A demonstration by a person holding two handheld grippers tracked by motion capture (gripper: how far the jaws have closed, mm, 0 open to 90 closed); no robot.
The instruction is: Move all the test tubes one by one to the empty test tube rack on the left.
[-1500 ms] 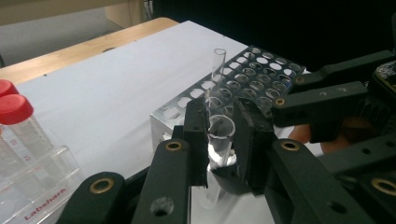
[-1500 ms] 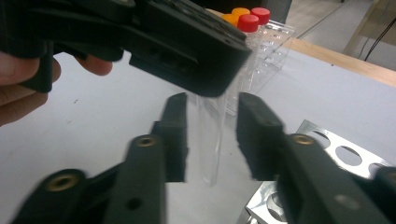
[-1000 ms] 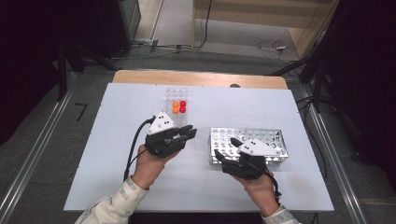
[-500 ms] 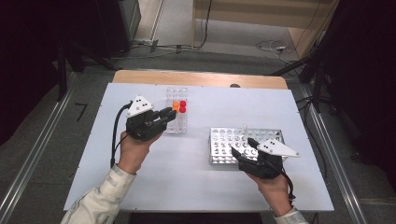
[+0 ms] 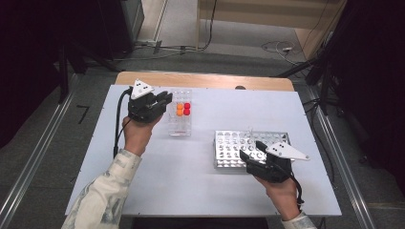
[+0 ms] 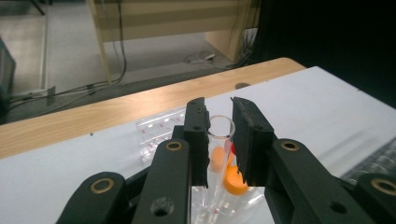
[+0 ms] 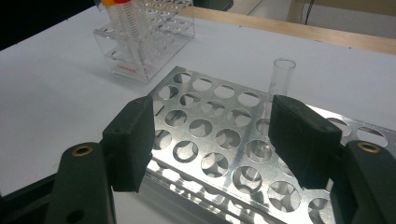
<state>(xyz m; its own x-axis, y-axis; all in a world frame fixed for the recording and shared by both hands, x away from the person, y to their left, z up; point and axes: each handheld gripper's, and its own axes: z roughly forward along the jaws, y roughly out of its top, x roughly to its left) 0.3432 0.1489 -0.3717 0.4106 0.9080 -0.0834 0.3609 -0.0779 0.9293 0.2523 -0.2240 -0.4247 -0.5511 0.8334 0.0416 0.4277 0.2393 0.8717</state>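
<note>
My left tongs (image 6: 219, 140) pinch an upright glass tube (image 6: 219, 135) just beside the clear rack (image 5: 180, 114); my right tongs (image 7: 219, 140) hang spread over the metal rack (image 7: 210, 135).

A lab bench is showing itself here: a white table (image 5: 143, 191) is carrying a metal test-tube rack (image 5: 229, 148) at near right and a clear plastic rack (image 5: 180, 126) of capped tubes farther left, with cables (image 5: 191, 47) trailing across the far floor.

Shiny perforated metal rack (image 7: 224, 140)
</note>
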